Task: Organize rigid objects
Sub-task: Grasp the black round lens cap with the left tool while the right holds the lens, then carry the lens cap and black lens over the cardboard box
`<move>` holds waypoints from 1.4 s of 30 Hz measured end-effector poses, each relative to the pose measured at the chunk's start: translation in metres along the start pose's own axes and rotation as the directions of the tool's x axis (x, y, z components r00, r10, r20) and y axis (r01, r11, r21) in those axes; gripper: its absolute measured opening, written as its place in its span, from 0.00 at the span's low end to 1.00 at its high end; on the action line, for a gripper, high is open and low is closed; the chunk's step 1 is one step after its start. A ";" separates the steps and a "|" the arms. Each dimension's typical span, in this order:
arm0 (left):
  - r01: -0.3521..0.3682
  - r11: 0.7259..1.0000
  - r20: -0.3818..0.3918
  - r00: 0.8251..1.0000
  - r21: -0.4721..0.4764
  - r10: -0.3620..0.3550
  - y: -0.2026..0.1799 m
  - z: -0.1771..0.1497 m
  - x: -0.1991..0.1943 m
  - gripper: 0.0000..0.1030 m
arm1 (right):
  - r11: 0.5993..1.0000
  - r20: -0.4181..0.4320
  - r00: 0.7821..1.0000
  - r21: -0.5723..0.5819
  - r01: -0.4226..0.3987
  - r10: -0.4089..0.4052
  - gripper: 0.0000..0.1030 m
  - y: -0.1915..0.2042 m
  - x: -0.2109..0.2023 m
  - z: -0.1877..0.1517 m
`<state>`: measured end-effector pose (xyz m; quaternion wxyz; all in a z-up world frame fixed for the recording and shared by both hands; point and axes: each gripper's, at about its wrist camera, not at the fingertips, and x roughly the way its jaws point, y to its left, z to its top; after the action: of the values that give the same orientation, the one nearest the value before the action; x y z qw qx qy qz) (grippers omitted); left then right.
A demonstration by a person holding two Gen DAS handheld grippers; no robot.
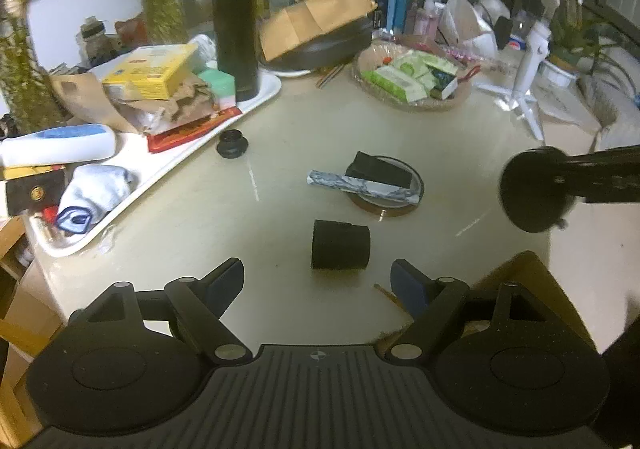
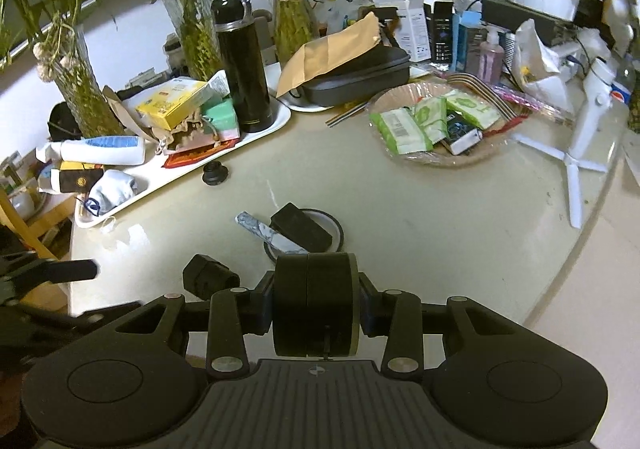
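Black round case (image 2: 316, 305) | we are pinching it between our right gripper (image 2: 316, 307) fingers, up above the desk (image 2: 420, 217) | our left gripper (image 1: 318, 281) fingers are spreading wide with nothing in them, just over a small black cup (image 1: 340, 245) lying on its side on the desk.

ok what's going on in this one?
A person is tidying a cluttered table with two handheld grippers. The right gripper has its jaws shut on a black round case, held above the table. The left gripper is open, its jaws aimed at a small black cylinder lying on its side, not yet touching it. A black block and marbled bar sit on a coaster beyond.
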<state>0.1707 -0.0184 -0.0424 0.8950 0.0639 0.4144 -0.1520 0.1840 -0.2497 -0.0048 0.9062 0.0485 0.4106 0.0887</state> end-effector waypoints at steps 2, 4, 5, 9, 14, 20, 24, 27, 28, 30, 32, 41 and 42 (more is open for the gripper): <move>-0.002 1.000 -0.010 1.000 0.011 0.002 -0.003 0.003 0.010 0.78 | 1.000 0.003 1.000 0.013 -0.008 0.008 0.41 -0.003 -0.005 -0.003; -0.008 1.000 -0.024 1.000 0.025 0.009 -0.007 0.007 0.020 0.78 | 1.000 0.006 1.000 0.025 -0.012 0.011 0.41 -0.006 -0.008 -0.005; -0.013 0.999 -0.028 1.000 0.032 0.014 -0.009 0.008 0.024 0.78 | 0.999 0.007 1.000 0.031 -0.014 0.013 0.41 -0.008 -0.010 -0.006; -0.030 0.998 -0.058 0.998 0.057 0.034 -0.015 0.014 0.042 0.78 | 0.999 0.002 1.000 0.049 -0.018 0.018 0.42 -0.011 -0.013 -0.011; -0.036 0.998 -0.108 0.993 0.058 0.042 -0.017 0.019 0.061 0.78 | 0.998 -0.002 1.000 0.058 -0.021 0.021 0.42 -0.015 -0.015 -0.014; -0.045 0.997 -0.139 0.989 0.060 0.053 -0.021 0.023 0.076 0.78 | 0.998 -0.005 1.000 0.061 -0.022 0.022 0.42 -0.017 -0.015 -0.015; -0.068 0.995 -0.146 0.986 0.068 0.077 -0.025 0.024 0.086 0.71 | 0.998 -0.008 1.000 0.059 -0.023 0.024 0.42 -0.017 -0.015 -0.016; -0.049 0.998 -0.164 0.985 0.044 0.055 -0.024 0.023 0.090 0.43 | 0.998 -0.011 1.000 0.056 -0.023 0.024 0.42 -0.016 -0.014 -0.016; -0.044 0.998 -0.160 0.986 0.043 0.050 -0.023 0.022 0.089 0.43 | 0.998 -0.013 1.000 0.057 -0.022 0.023 0.42 -0.016 -0.014 -0.016; -0.047 0.998 -0.147 0.988 0.050 0.054 -0.023 0.022 0.086 0.43 | 0.998 -0.016 1.000 0.057 -0.022 0.023 0.42 -0.015 -0.014 -0.016; -0.051 0.997 -0.131 0.990 0.056 0.058 -0.023 0.024 0.083 0.43 | 0.998 -0.016 1.000 0.057 -0.022 0.023 0.42 -0.015 -0.013 -0.016; -0.020 0.999 -0.087 0.996 0.038 0.023 -0.018 0.032 0.062 0.43 | 0.998 -0.024 0.999 0.060 -0.031 0.032 0.42 -0.014 -0.012 -0.016; -0.014 0.999 -0.080 0.997 0.036 0.017 -0.018 0.032 0.059 0.43 | 0.998 -0.026 0.999 0.062 -0.030 0.032 0.42 -0.014 -0.011 -0.017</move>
<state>0.2238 -0.0558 -0.0663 0.8774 0.0889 0.4470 -0.1498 0.1658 -0.2657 -0.0096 0.8972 0.0815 0.4245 0.0908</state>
